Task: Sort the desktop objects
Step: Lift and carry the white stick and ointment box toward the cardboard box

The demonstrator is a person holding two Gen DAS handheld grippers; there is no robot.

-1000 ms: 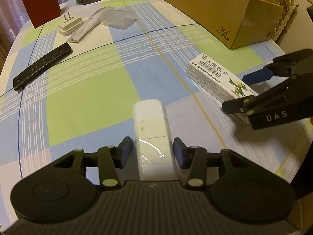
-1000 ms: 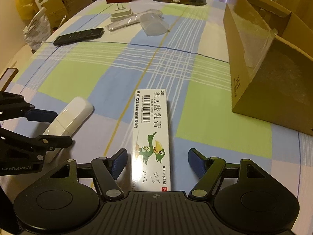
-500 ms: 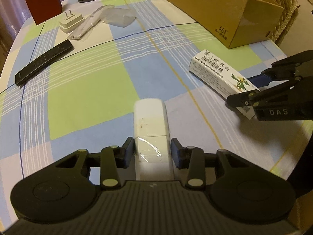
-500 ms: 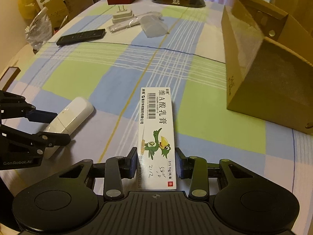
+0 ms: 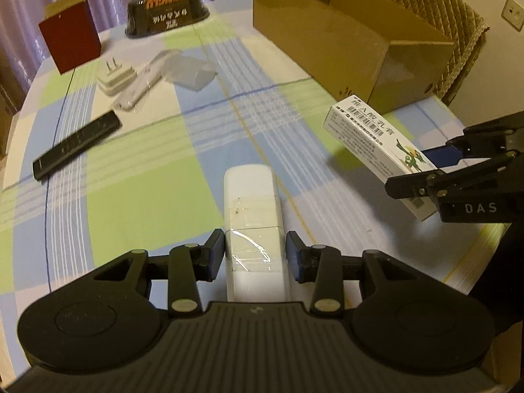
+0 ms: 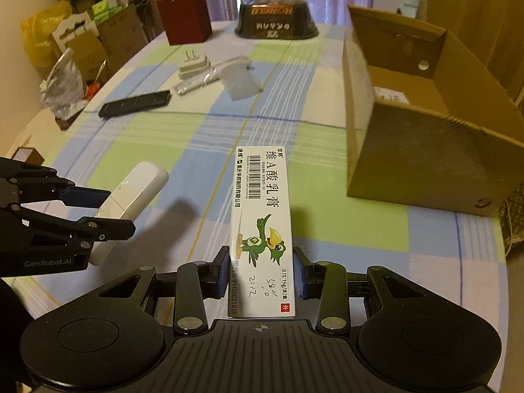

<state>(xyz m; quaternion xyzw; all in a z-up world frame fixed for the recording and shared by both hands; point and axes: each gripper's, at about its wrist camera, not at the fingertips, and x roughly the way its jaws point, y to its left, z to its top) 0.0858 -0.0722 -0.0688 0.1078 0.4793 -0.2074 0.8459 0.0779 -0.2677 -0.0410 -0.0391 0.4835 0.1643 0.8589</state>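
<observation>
Beside the open cardboard box (image 6: 425, 150), the right gripper (image 6: 261, 273) is clamping a light, crushable ointment carton (image 6: 262, 229) at its near end; the left gripper (image 5: 255, 255) is pinching a smooth white device (image 5: 252, 209), both lifted.

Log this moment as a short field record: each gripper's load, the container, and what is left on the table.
left gripper: shut on white device, lifted off the tablecloth
right gripper: shut on ointment box, held above the table
container: open cardboard box, to the right
left on table: black remote, white plug adapter, clear plastic packaging
far end: red box, dark bowl package
</observation>
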